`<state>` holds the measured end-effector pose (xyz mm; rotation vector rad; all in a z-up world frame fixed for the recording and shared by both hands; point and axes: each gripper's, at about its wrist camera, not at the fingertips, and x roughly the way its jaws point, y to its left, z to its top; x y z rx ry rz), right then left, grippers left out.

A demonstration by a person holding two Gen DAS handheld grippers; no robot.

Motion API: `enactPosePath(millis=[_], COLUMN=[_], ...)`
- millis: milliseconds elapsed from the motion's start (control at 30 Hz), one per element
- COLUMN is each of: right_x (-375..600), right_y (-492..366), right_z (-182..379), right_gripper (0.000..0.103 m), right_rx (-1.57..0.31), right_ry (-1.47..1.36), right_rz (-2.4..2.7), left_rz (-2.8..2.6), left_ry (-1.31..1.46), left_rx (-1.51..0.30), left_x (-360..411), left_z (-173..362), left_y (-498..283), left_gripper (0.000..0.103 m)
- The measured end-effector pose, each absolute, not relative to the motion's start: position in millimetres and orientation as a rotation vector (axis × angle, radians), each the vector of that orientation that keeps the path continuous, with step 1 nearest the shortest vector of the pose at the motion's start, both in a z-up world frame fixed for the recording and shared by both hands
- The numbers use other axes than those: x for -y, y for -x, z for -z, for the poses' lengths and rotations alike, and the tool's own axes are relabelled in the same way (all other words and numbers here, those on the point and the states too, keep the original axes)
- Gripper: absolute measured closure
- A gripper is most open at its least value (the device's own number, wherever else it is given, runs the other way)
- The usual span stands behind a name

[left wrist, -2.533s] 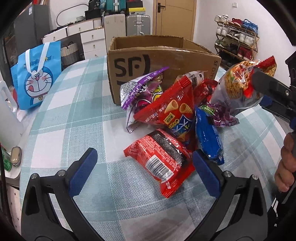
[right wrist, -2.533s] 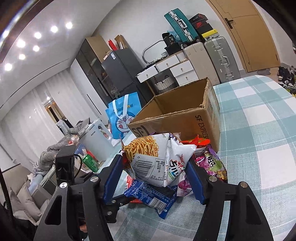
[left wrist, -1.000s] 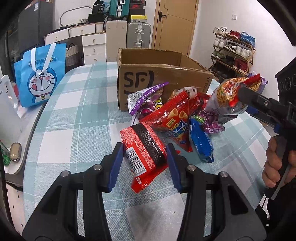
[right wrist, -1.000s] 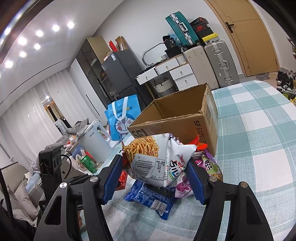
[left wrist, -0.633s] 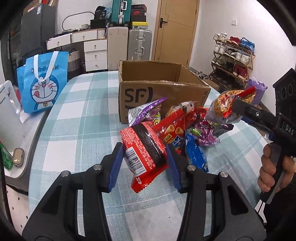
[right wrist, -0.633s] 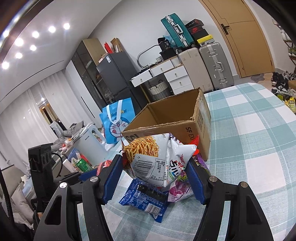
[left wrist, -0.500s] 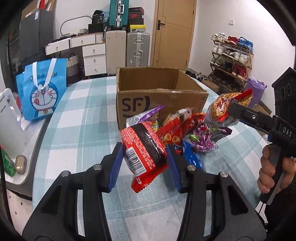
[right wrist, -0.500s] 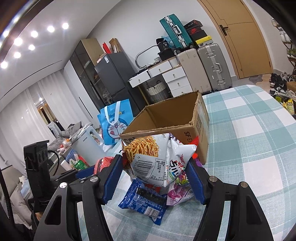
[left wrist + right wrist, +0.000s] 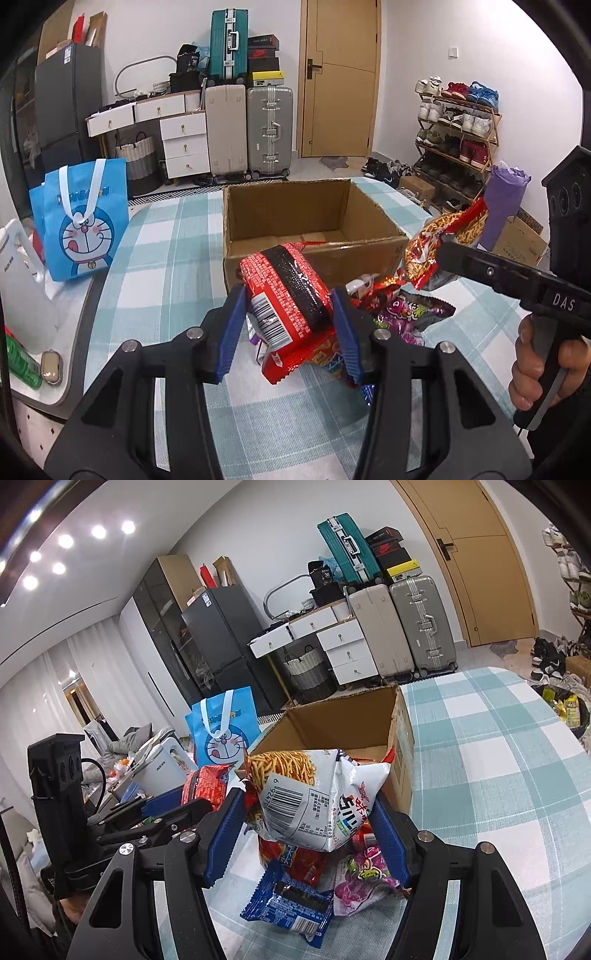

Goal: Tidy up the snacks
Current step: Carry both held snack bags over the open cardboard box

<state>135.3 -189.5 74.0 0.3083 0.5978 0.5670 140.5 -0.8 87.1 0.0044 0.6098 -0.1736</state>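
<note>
Snack packets, two of them lifted off the checked tablecloth (image 9: 155, 266), the rest heaped on it against the near wall of the open cardboard box (image 9: 314, 221). Left gripper (image 9: 290, 328) clenched on a red-and-black snack packet (image 9: 288, 295), blue pads pressing both sides, packet tilted with its barcode end toward the camera and held in the air just before the box's near wall. Right gripper (image 9: 308, 823) clamped on a white noodle-snack bag (image 9: 314, 797), barcode facing the lens, raised above the heap and just short of the box's near rim. From the left view, right gripper reaching in level from the right edge, pistol handle wrapped by the right hand (image 9: 535, 369), fingers curled round the grip. From the right view, left gripper extending in from the left, roughly level, at much the same height. Under the raised bag: a blue packet (image 9: 291, 904), a purple packet (image 9: 364, 878) and a red packet (image 9: 295, 856), overlapping one another. Doraemon tote bag (image 9: 79, 225) upright off the tabletop's left edge, near a white kettle (image 9: 162, 768).
</note>
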Motion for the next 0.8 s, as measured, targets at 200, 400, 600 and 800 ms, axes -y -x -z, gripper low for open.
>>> enactPosePath(millis=[200, 400, 600, 800], right_x=[191.6, 191.8, 189.2, 185.1], right_y=[-139.0, -143.0, -152.2, -163.6], right_z=[-74.5, -76.4, -80.3, -85.8], right_gripper=[0.035, 0.035, 0.035, 0.035], right_rx=[-0.596, -0.593, -0.589, -0.580], right_ry=[-0.321, -0.323, -0.314, -0.311], right_rz=[-0.566, -0.563, -0.560, -0.558], left_rz=[0.179, 0.181, 0.182, 0.178], left_ry=[-0.008, -0.011, -0.013, -0.001], left_rx=[-0.606, -0.605, -0.606, -0.603], left_x=[7.7, 14.0, 14.0, 14.9], left_z=[-94.3, -96.5, -98.4, -104.3], left_y=[-150.0, -156.3, -165.2, -182.4], left_gripper=[0.059, 0.059, 0.059, 0.059])
